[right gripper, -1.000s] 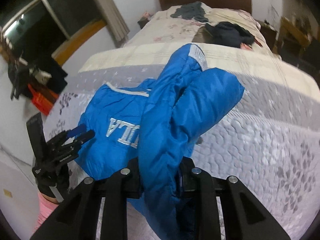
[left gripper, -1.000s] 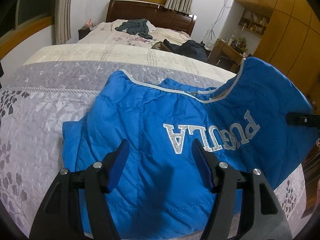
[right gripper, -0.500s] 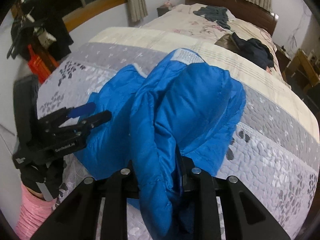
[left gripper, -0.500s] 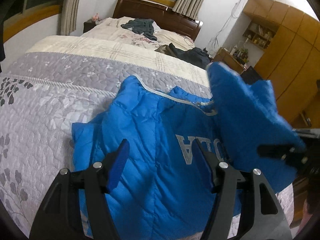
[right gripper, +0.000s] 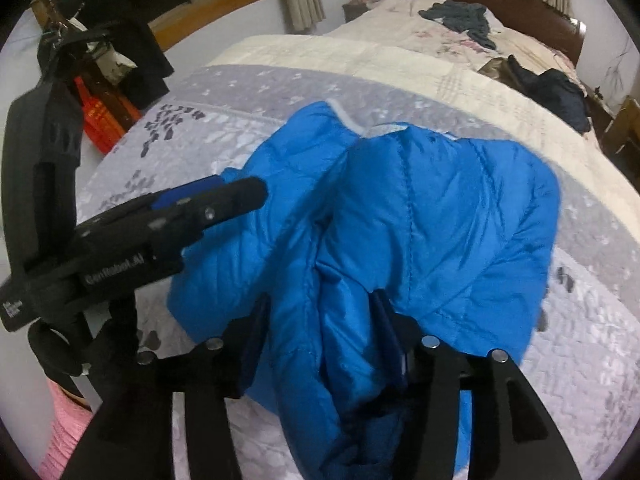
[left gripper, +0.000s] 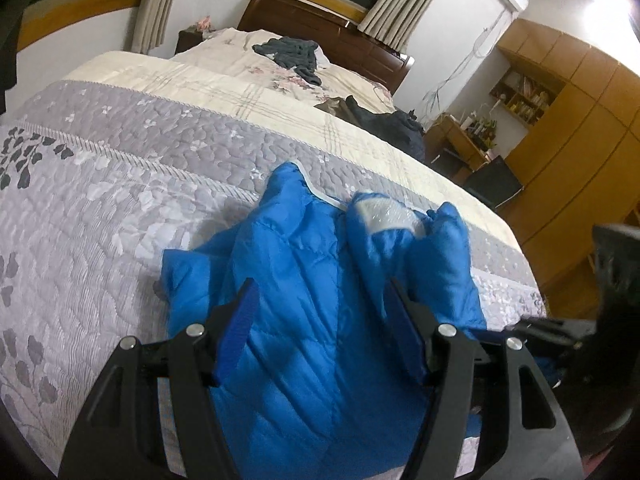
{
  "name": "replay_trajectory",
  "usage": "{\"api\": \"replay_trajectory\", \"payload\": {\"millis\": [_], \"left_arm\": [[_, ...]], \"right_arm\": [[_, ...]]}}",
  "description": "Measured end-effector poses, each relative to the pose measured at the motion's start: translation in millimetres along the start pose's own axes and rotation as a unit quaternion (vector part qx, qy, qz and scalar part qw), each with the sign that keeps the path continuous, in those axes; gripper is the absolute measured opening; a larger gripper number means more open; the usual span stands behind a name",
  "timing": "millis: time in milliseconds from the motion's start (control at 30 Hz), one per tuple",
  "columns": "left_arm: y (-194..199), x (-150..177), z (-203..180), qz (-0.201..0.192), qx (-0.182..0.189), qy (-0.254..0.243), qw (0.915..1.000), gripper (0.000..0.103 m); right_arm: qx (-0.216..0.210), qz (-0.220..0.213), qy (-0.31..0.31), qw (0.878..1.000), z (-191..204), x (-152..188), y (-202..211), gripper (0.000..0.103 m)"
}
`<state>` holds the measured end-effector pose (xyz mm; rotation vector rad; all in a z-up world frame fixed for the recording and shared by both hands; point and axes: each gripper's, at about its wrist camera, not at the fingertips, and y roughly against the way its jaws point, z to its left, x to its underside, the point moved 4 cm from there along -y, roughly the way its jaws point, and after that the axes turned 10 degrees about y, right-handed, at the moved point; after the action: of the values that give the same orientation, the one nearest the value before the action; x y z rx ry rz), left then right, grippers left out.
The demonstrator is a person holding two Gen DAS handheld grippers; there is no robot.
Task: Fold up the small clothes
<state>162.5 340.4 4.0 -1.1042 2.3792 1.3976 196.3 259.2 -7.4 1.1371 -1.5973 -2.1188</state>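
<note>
1. Centrally, in both views, I see a blue quilted jacket (left gripper: 320, 280) lying on the grey patterned bed (left gripper: 100, 220), one side folded over its middle.
2. My right gripper (right gripper: 320, 332), bottom centre of its frame, has fingers clamped on a bunched jacket fold.
3. My left gripper (left gripper: 324, 320) hovers above the jacket, fingers apart, gripping nothing.
</note>
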Motion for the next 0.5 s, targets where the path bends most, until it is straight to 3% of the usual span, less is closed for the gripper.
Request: {"api": "replay_trajectory", "payload": {"millis": [333,500], "left_arm": [[-2.0,-3.5,7.3,0.007,0.017,0.016,0.9997,0.064],[-3.0,-3.6,8.8,0.008,0.016,0.018,0.9997,0.064]], "right_arm": [[-0.049,-0.001,-0.016,0.999,-4.6,3.2,-22.5,0.060],[-0.062,-0.004,-0.023,0.998,-0.4,-4.4,-2.8,0.068]]}}
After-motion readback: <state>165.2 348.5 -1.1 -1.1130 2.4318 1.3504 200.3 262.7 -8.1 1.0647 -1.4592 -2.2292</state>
